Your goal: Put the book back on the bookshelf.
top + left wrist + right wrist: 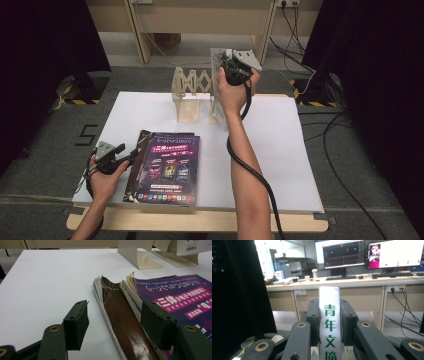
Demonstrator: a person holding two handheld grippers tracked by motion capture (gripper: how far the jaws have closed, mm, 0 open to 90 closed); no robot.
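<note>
Your forearms enter at six o'clock in the high view, one hand on each tool. Going by size: the white table (300,165) first, then the stack of magazines at seven o'clock on it, with the purple magazine (169,170) on top and the brown magazine (125,325) poking out under its near edge. At twelve o'clock stands the folding book rack (186,95).

Your right gripper (329,325) is up by the rack's right end, jaws partly closed and pressing on the spine of the white magazine (329,315), which stands upright between the pads. Your left gripper (117,322) lies low at the stack's left edge with its jaws wide apart and nothing held; the brown cover lies between them, and the right pad looks to be just against the stack's page edges.

My reading is that you are slotting the white magazine into the rack. Next you need to lower it straight down between the uprights, keep it vertical, and only let go once its bottom edge sits on the base. After that the left tool is placed to pick up the next one.

Writing: green characters down the white spine read 青年文摘. The purple cover shows 三体 in a pink band; the smaller print is too fine to read.
</note>
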